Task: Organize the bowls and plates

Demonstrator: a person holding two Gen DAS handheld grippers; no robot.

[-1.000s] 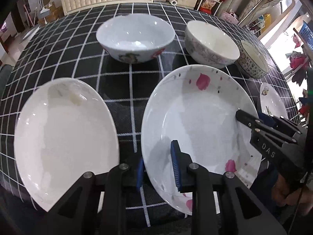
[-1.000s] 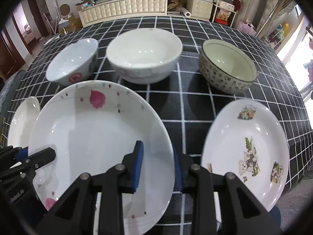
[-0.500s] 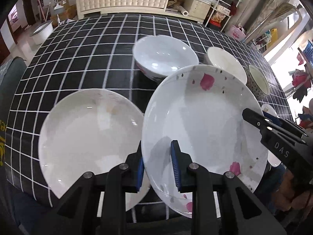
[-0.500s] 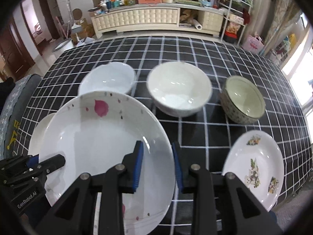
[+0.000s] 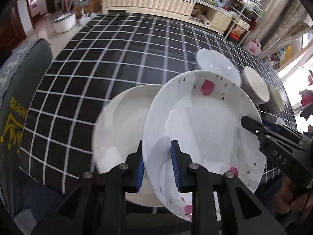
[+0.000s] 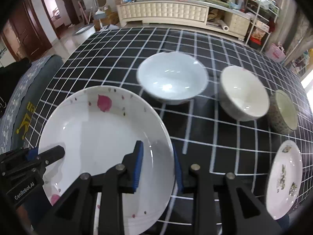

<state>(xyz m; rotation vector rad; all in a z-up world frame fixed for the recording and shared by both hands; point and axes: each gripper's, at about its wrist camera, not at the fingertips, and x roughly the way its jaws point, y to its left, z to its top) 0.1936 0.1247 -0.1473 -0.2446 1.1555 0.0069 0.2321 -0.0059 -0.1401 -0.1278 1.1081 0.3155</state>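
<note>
The left tool [image 5: 157, 165] and right tool [image 6: 157, 165] are each clamped on opposite rims of the round white ceramic plate with pink petals [image 5: 199, 129], carried level above the plain white plate [image 5: 121, 125], likely for stacking; beyond, on the black checked tabletop [image 6: 195, 39], three bowls wait, the nearest pale white [image 6: 172, 78]

A glossy white glazed plate with pink petal marks [image 5: 199, 121] is seen, highlights mirrored on it. A matt black cloth with a white grid [image 5: 117, 58] is spread beneath. At twelve o'clock, smooth glazed white bowls [image 6: 172, 80] are shown gleaming.
</note>
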